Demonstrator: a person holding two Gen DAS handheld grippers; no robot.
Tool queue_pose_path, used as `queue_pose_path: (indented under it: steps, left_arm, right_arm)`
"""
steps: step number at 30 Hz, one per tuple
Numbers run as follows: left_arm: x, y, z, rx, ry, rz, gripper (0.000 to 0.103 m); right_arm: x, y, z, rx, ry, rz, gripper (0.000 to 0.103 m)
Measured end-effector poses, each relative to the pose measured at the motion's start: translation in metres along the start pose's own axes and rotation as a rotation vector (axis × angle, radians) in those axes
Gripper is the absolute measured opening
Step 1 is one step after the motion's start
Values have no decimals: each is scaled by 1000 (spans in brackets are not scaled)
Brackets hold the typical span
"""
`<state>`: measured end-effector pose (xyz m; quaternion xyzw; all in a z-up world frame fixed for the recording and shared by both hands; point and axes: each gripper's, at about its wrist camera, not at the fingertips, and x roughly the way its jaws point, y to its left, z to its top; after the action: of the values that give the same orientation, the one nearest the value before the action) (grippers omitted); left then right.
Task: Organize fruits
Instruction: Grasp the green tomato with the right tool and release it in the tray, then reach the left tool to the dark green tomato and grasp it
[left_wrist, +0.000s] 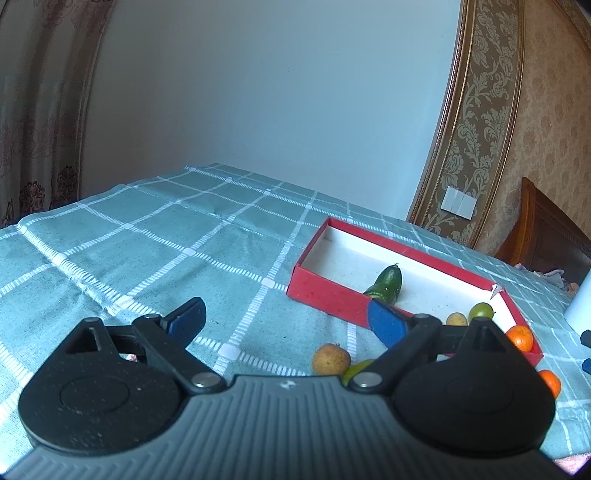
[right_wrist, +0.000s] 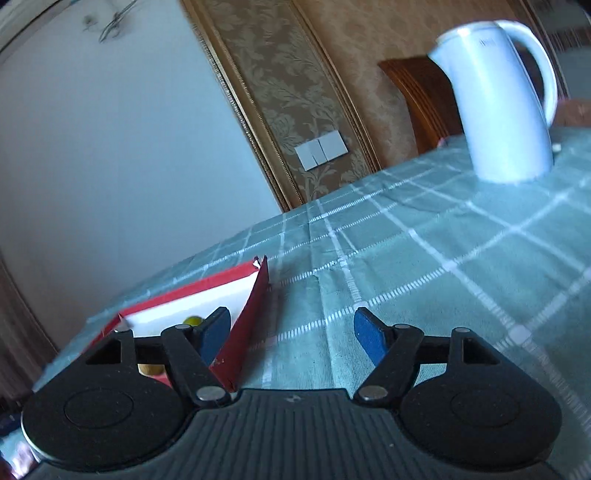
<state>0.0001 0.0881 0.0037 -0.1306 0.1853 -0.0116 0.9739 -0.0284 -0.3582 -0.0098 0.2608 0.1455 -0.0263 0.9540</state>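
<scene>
Fingers of left gripper (left_wrist: 286, 317) spread wide, empty; right gripper (right_wrist: 291, 328) likewise. Brown fruit (left_wrist: 331, 359) lies on the tablecloth (left_wrist: 147, 236) just outside the red box (left_wrist: 325, 291), beside a green one. Suggest: straddle it squarely, close gently, lift over the wall.

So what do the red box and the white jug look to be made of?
The red box looks like matte cardboard: thin walls, white inside, and a torn, splayed corner. The white jug looks like smooth plastic with a soft sheen and a moulded handle, though coated metal cannot be ruled out.
</scene>
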Motion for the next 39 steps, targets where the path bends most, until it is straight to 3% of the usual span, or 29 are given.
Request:
queue_pose_path:
  steps: [4, 12, 15, 19, 21, 26, 31, 35, 39]
  left_arm:
    - [-3, 1, 1, -9, -21, -12, 100]
    - [-3, 10, 5, -57, -11, -4, 100]
    - [-12, 6, 6, 31, -24, -10, 100]
    - [-25, -14, -2, 257, -56, 8, 100]
    - [-28, -22, -7, 331, -55, 12, 94]
    - [-34, -49, -25, 465, -28, -71, 78]
    - [-30, -66, -38, 491, 31, -134, 76]
    - [-21, -72, -42, 512, 90, -147, 58]
    - [-12, -72, -41, 493, 145, -133, 52]
  right_arm:
    - [22, -19, 10, 89, 61, 34, 74]
    - [65, -18, 24, 40, 96, 111, 74]
    - [67, -11, 24, -2, 101, 151, 74]
    - [62, -13, 23, 12, 75, 168, 77]
    - [63, -16, 25, 30, 78, 163, 77]
    - [63, -13, 24, 10, 83, 160, 77]
    - [62, -13, 25, 15, 81, 157, 78]
    - [62, -13, 24, 11, 83, 157, 79]
    - [62, -13, 24, 14, 82, 157, 81]
